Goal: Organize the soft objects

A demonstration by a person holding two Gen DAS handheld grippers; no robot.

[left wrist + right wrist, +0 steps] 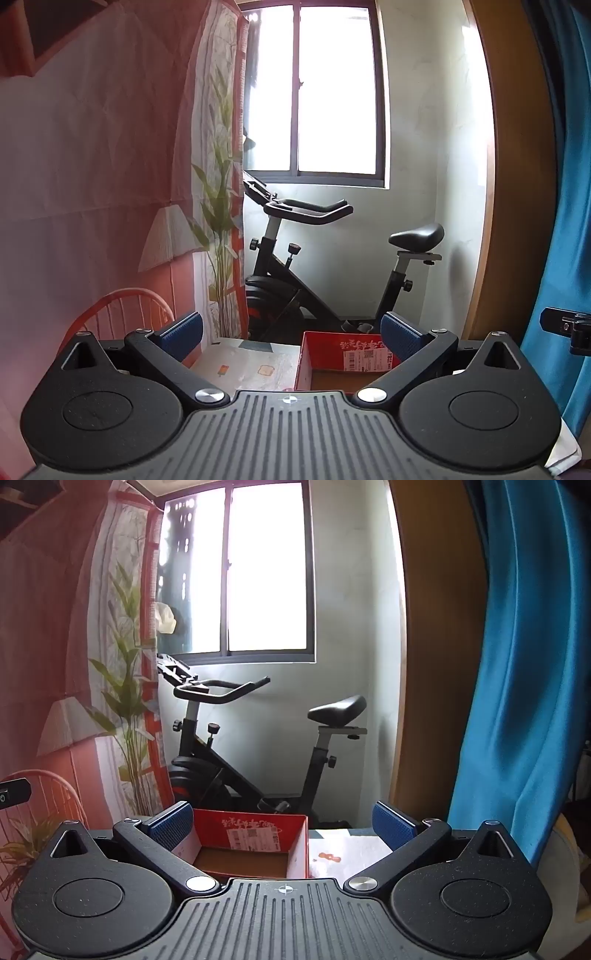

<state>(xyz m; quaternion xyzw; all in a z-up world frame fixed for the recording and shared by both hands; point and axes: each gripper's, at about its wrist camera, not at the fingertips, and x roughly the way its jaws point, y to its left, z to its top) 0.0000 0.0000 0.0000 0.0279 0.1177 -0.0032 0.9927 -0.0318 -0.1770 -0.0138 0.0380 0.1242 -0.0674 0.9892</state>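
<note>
Left wrist view: I have the left gripper point(291, 338) spread wide with nothing in it, level and aimed over the table point(240, 363) at the red box point(306, 365). Box sits on the table in front of the exercise bike point(295, 266), open top up, interior looks bare, label on its far inner wall. Right gripper point(282, 823) is equally wide and holding nothing; box lies left of its centreline, its left pad point(171, 829) overlapping the box's near left corner in view. I can't see any soft objects in either view, so they're likely below or behind the cameras. My read: both tools are parked high and open facing the box because it's the drop target, nothing picked yet
</note>
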